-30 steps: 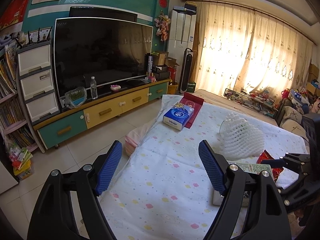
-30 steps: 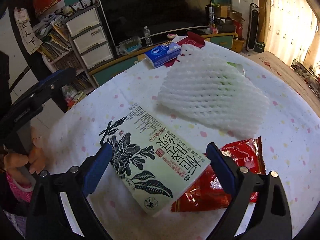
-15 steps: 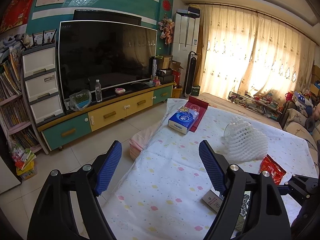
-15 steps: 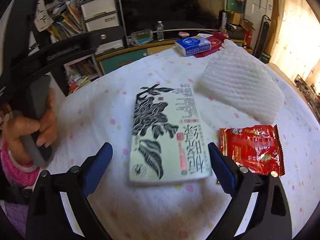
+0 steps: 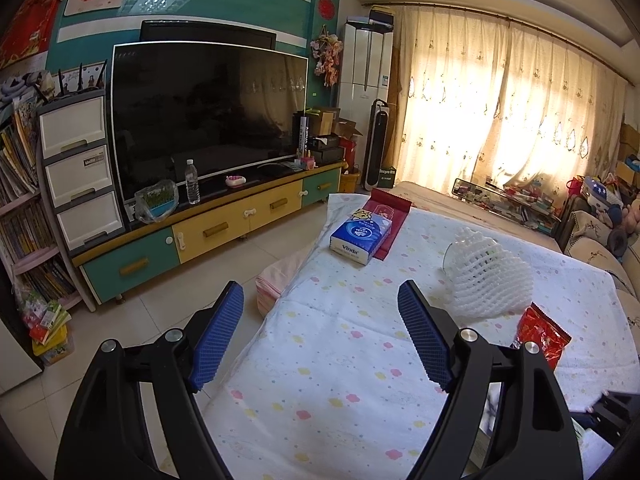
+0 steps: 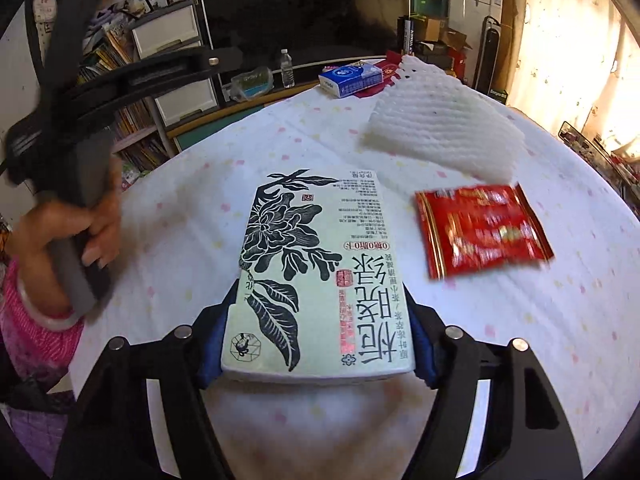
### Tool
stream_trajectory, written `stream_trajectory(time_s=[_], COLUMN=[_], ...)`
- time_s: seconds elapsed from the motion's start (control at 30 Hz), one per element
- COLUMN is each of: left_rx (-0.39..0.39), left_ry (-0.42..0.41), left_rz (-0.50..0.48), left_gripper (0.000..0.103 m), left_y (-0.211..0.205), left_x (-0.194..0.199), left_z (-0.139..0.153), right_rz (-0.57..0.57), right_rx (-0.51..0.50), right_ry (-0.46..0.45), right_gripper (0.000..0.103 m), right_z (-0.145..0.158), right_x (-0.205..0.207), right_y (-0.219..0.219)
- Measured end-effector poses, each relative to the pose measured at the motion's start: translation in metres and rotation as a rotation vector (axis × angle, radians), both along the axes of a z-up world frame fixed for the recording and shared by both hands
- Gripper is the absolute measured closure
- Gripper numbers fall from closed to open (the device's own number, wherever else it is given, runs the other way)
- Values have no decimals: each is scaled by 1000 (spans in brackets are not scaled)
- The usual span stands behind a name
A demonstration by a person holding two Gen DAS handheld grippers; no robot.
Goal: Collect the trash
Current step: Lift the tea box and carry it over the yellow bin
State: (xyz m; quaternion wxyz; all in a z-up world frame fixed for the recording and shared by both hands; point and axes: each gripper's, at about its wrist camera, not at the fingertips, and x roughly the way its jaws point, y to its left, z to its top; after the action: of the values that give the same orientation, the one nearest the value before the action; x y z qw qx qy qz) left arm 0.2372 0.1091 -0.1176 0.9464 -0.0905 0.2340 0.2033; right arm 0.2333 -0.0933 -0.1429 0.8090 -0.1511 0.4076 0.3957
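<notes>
Pale green cardboard fills the middle of the right wrist view: a flat tea box (image 6: 320,276) printed with a black flower and large black characters lies on a desk (image 6: 192,200) covered in a white cloth with pastel dots. The right claw (image 6: 318,340) has its two blue pads pressed against the box's long sides at the near end, so it appears closed on the box. The box's long axis runs straight away from the claw, in line with the fingers, which makes a lift or a straight pull back the likely next step. Whether the box has left the cloth cannot be told.

To the right of the box, apart from it, lies a red foil snack wrapper (image 6: 484,232), blurred. Beyond both sits a white foam fruit net (image 6: 444,128), and farther still a blue tissue pack (image 6: 352,78). The wrapper and net look like further trash to collect; both lie on the right claw's side.

On the left edge of this view the person's left hand (image 6: 68,232) grips the handle of the other tool, held above the desk's left edge.

In the left wrist view the left claw (image 5: 320,336) is wide open and holds nothing, with bare cloth between its blue pads. The foam net (image 5: 488,280) and red wrapper (image 5: 542,336) sit ahead and to its right, well apart from it. Only a sliver of the box may show at the lower right. The right claw is plainly the nearer one.
</notes>
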Motion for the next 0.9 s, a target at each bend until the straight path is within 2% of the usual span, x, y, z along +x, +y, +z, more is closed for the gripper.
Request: stream_trajectory(time_s=[0.17,0.23,0.4,0.53,0.7,0.77,0.9], left_rx=[22,31,51,71,82,85,97], left_ry=[6,7,9,10,12,16,28], left_rz=[-17,-24,-36,-43,-48,-50,-63], left_gripper=[24,24,24,24,24,24,24], left_y=[-6,-8,-14,-18,-21,-21,-25], left_x=[1,1,2,3,3,4,6], left_z=[0,0,0,1,1,0,-2], right_rz=[-109,-187,-485,-738,-1044,-1137,-1233], right_rx=[55,83,119,79,61,51,6], right_ry=[-42,-63,-105,-121,-77,-36,-5], right_gripper=[35,35,35,35,35,35,34], right_z=[13,20,27,19,-1,-13,-36], right_x=[-36,-47,-63,-65,-60,-55,-44], right_y=[-49,-78,-167,-236,-322,-348,-379])
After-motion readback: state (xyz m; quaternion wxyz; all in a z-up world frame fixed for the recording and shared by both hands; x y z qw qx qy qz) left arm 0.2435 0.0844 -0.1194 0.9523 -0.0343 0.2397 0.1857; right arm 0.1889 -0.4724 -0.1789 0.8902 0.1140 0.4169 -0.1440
